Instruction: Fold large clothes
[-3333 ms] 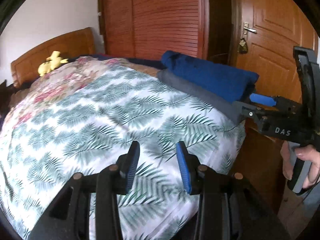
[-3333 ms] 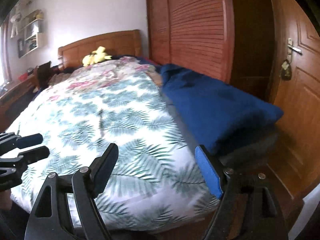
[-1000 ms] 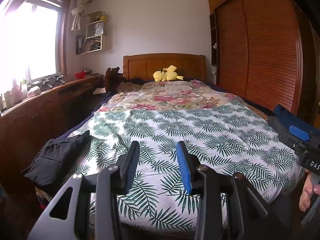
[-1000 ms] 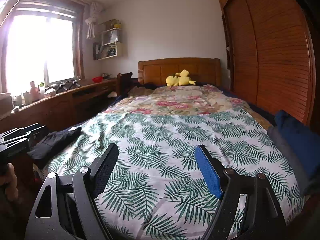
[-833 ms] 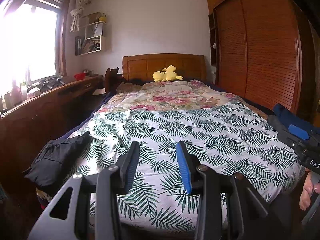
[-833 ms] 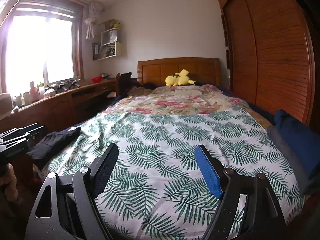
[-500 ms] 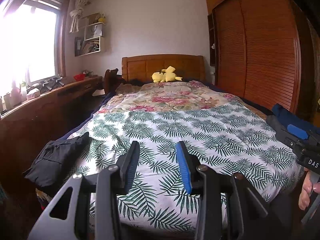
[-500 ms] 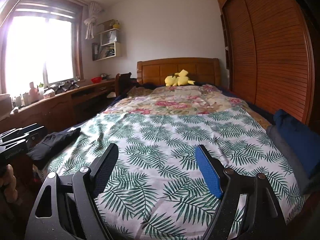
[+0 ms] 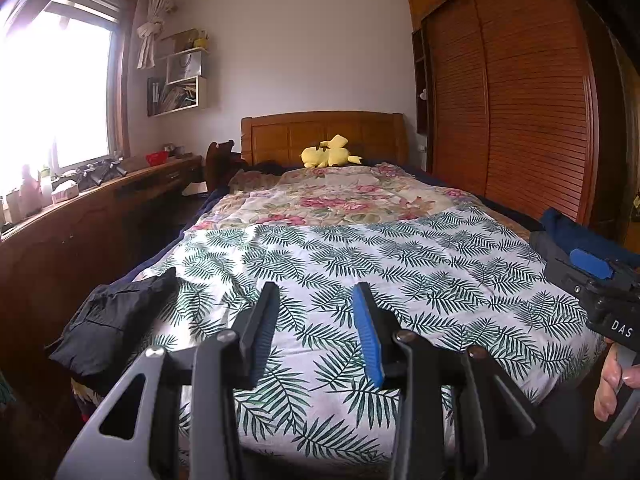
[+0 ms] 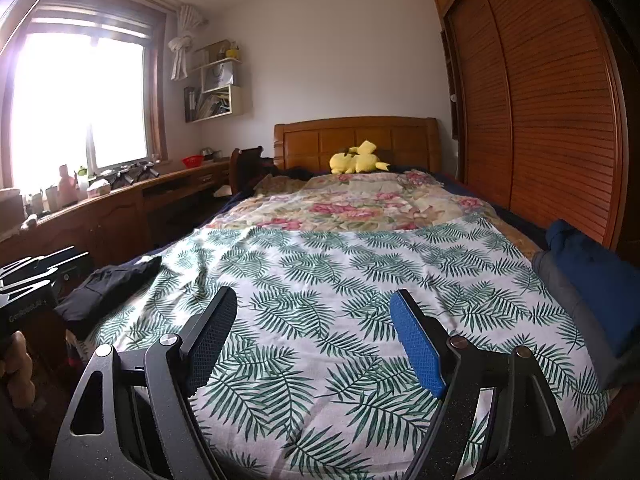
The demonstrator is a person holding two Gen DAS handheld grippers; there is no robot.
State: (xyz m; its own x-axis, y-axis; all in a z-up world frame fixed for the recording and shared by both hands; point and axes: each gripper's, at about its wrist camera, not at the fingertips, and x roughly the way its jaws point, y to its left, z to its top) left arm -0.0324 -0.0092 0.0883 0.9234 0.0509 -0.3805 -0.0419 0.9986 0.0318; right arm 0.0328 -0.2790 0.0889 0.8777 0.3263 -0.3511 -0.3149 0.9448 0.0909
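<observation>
A crumpled black garment [image 9: 116, 320] lies on the bed's near left corner, also visible in the right wrist view [image 10: 108, 288]. A folded blue garment [image 10: 592, 280] rests on a grey one [image 10: 576, 320] at the bed's right edge. My left gripper [image 9: 314, 300] hovers over the foot of the bed, open with a narrow gap and nothing between its fingers. My right gripper [image 10: 314, 300] hovers beside it, open wide and holding nothing. Each gripper shows at the edge of the other's view, the right one [image 9: 592, 280] and the left one [image 10: 36, 276].
The bed carries a leaf-print cover [image 9: 400, 272], a floral quilt [image 9: 340, 196] farther back and a yellow plush toy [image 9: 328, 156] by the headboard. A long wooden desk [image 9: 80, 216] runs along the left. A slatted wardrobe [image 9: 520, 112] stands on the right.
Since the earliest frames both views have swung left, from the door and wardrobe side to facing the headboard. Over the last second nothing has moved.
</observation>
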